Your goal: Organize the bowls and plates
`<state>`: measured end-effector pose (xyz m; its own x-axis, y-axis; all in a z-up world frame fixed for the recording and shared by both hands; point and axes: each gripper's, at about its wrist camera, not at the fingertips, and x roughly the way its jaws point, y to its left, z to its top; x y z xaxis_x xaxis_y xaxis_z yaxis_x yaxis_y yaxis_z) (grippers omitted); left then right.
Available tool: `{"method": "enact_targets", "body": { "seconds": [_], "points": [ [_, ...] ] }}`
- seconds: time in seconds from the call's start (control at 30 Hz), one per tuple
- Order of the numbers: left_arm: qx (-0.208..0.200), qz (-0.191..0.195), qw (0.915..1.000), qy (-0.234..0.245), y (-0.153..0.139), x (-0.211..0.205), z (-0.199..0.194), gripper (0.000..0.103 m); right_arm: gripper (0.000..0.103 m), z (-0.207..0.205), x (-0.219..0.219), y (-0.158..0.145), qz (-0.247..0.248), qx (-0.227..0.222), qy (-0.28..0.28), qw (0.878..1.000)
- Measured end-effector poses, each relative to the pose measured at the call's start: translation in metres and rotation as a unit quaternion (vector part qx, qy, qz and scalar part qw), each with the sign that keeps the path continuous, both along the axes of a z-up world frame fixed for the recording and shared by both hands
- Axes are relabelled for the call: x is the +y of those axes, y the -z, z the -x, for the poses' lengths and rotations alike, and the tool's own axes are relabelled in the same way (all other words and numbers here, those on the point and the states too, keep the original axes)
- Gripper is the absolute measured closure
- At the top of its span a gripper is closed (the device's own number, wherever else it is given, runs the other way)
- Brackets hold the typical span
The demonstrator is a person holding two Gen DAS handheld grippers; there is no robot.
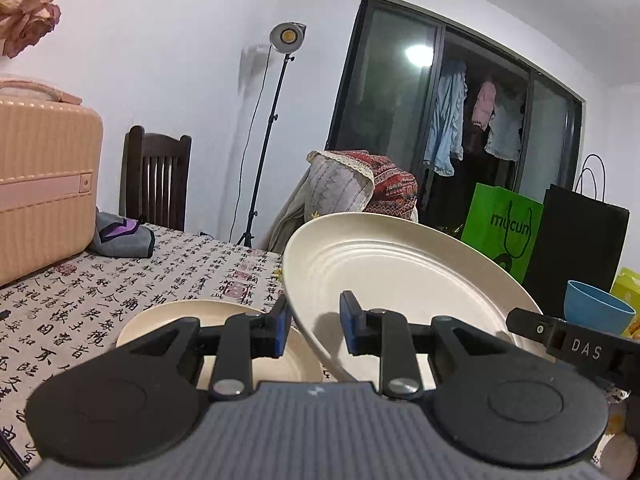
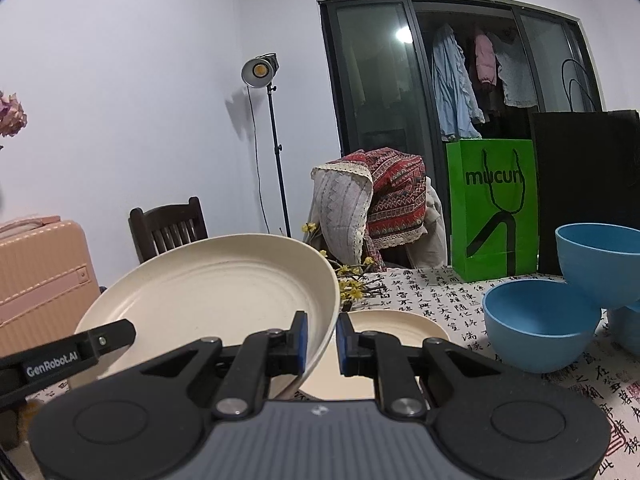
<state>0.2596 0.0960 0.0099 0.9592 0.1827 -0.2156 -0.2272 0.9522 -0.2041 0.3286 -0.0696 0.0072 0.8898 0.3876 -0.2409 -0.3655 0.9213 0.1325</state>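
A cream plate [image 1: 400, 268] [image 2: 208, 284] hangs tilted above the table, held by opposite rims. My left gripper [image 1: 314, 330] is shut on its near left rim. My right gripper [image 2: 322, 340] is shut on its right rim, and that gripper's black finger [image 1: 560, 338] shows at the plate's far side in the left wrist view. A second cream plate [image 1: 168, 316] [image 2: 400, 326] lies flat on the tablecloth under the lifted one. Three blue bowls stand to the right: one [image 2: 540, 324] on the cloth and another [image 2: 600, 264] resting higher behind it; a third is mostly cut off.
A pink suitcase [image 1: 40, 192] stands at the table's left with a grey pouch [image 1: 124, 236] beside it. A green bag [image 2: 492, 208] and a black bag [image 2: 584, 188] stand at the back right. Yellow flowers [image 2: 352, 284] lie behind the plates. A dark chair [image 1: 156, 176] is beyond the table.
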Motion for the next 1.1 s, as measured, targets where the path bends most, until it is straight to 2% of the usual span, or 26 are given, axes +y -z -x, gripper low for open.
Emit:
{"method": "enact_targets", "body": {
  "seconds": [0.5, 1.1],
  "points": [
    [-0.004, 0.006, 0.9997, 0.022, 0.002, 0.003, 0.004, 0.077, 0.088, 0.009, 0.003, -0.003, 0.018, -0.005, 0.014, 1.0],
    [-0.002, -0.005, 0.9985, 0.054, 0.007, -0.01, 0.007, 0.077, 0.088, 0.026, -0.011, 0.0, 0.031, 0.003, 0.048, 0.998]
  ]
}}
